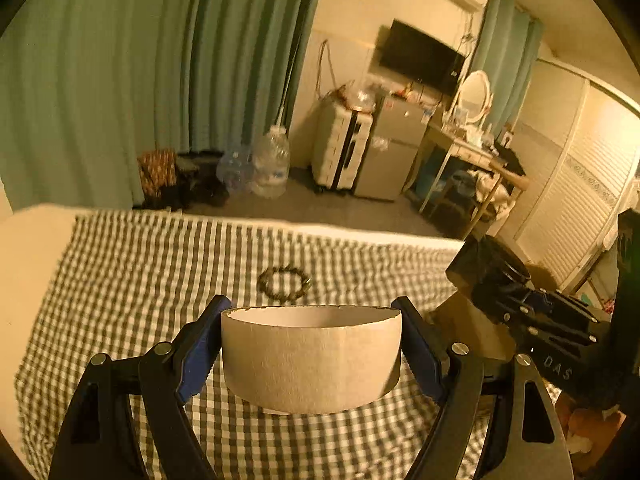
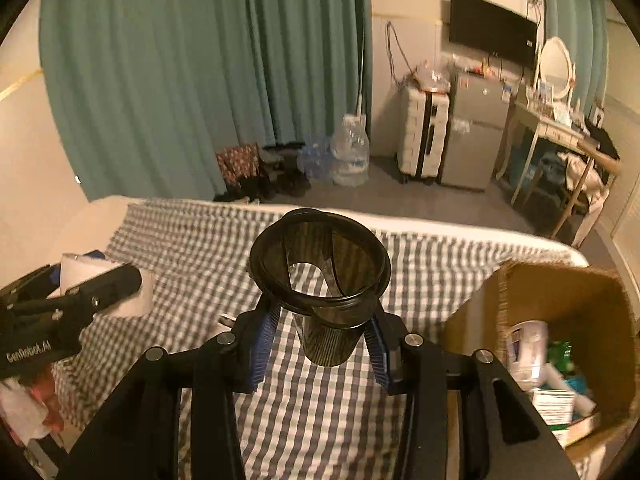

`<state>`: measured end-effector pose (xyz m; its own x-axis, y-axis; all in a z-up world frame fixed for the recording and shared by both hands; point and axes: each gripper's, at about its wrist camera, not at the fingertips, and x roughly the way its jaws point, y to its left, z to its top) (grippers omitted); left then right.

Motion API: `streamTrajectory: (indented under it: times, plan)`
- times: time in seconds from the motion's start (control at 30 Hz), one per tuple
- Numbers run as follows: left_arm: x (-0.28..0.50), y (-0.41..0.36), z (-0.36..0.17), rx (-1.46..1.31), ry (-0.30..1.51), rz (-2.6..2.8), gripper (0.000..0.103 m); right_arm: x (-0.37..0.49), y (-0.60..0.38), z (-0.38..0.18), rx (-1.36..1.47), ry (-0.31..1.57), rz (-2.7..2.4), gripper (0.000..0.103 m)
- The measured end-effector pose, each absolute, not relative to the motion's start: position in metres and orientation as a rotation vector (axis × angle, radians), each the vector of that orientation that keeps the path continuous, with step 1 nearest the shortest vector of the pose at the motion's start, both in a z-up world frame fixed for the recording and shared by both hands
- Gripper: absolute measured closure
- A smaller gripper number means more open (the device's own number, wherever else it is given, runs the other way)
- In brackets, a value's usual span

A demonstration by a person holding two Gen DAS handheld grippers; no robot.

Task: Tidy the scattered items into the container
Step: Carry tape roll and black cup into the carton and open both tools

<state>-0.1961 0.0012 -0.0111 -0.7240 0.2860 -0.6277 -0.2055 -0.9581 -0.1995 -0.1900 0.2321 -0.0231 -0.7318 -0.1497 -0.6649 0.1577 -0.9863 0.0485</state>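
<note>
My left gripper (image 1: 311, 344) is shut on a wide white tape roll (image 1: 311, 364), its blue pads pressing both sides, held above the checked cloth (image 1: 160, 280). A beaded bracelet (image 1: 285, 283) lies on the cloth just beyond the roll. My right gripper (image 2: 322, 340) is shut on a dark mesh strainer cup (image 2: 324, 280) with a black rim, also held above the cloth. The cardboard box (image 2: 560, 300) stands at the lower right of the right wrist view, with a plastic cup, packets and booklets inside. The left gripper with its roll (image 2: 104, 292) shows at that view's left.
The bed's far edge (image 2: 440, 224) borders grey floor. Beyond it stand water bottles (image 2: 350, 156), a white suitcase (image 2: 422, 136), a small fridge (image 2: 474, 132) and a dressing table (image 2: 560, 128). Green curtains (image 2: 180, 80) hang behind. The right gripper's body (image 1: 540, 312) crosses the left wrist view's right side.
</note>
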Motion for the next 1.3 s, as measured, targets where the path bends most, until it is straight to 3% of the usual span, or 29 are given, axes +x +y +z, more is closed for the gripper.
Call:
streamTrajectory:
  times: [0.27,0.63,0.87,1.2,1.3]
  plan:
    - [-0.156,0.049,0.059,-0.836,-0.111,2.674,0.02,-0.135,0.262,0.048,0.934,-0.03,-2.832,0.062]
    - [-0.164,0.177,0.075,-0.785,-0.044,2.546,0.02,-0.101,0.373,0.068,0.908,-0.074,-2.98,0.062]
    - [-0.186,0.261,0.038,-0.839,-0.005,2.458,0.02,-0.114,0.454,0.03,1.058,-0.131,-3.037,0.062]
    - [-0.211,0.33,-0.07,-1.014,0.08,2.317,0.019,-0.151,0.531,-0.062,1.341,-0.311,-2.984,0.062]
    - [-0.22,0.334,-0.087,-1.072,0.095,2.299,0.006,-0.158,0.539,-0.077,1.363,-0.333,-2.97,0.06]
